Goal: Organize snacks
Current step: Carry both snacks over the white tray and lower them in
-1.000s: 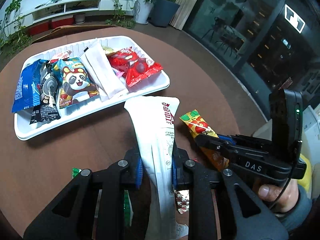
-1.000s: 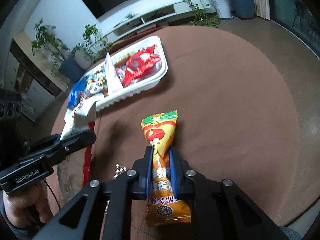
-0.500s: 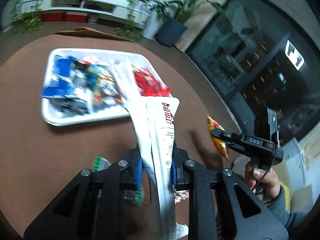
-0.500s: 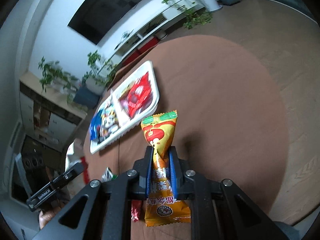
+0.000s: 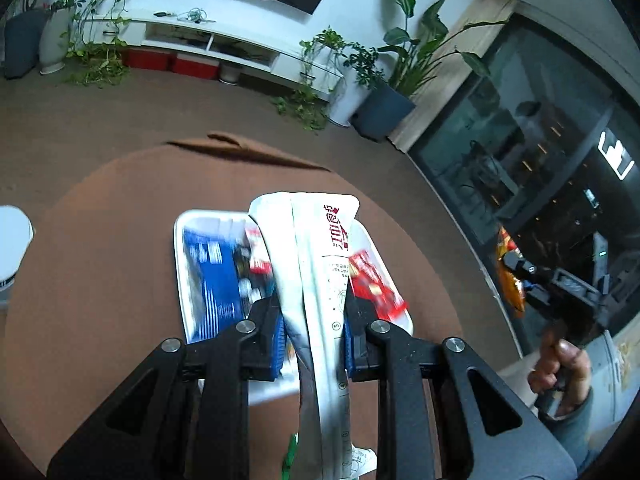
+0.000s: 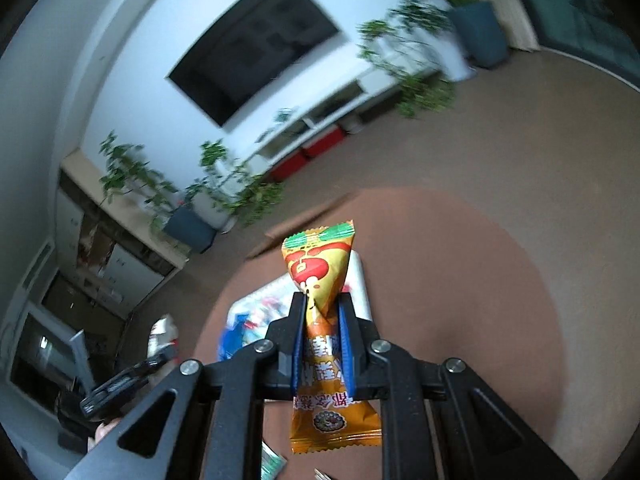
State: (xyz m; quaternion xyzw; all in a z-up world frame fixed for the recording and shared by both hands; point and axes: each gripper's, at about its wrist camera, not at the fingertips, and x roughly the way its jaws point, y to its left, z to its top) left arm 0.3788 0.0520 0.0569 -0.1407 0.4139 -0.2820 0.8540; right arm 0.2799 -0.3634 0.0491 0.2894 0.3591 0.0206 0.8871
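Note:
My left gripper (image 5: 312, 320) is shut on a long white snack packet (image 5: 316, 256) with red lettering and holds it high above the round brown table (image 5: 100, 240). Below it lies the white tray (image 5: 179, 248) with a blue packet (image 5: 212, 280) and a red packet (image 5: 372, 284). My right gripper (image 6: 322, 312) is shut on an orange snack packet (image 6: 320, 264) with a red and green end, also raised. The tray (image 6: 360, 280) shows partly behind that packet. The right gripper with its orange packet (image 5: 510, 276) also shows at the right of the left wrist view.
A white cylinder (image 5: 12, 240) stands at the table's left edge. A green wrapper (image 6: 272, 464) lies on the table under the right gripper. Potted plants (image 5: 384, 96), a white TV shelf (image 5: 200, 40) and dark glass doors (image 5: 540, 152) surround the table.
Both grippers have risen well above the table with their packets held. The tray and table now look smaller and farther below. The views have tilted up toward the room.

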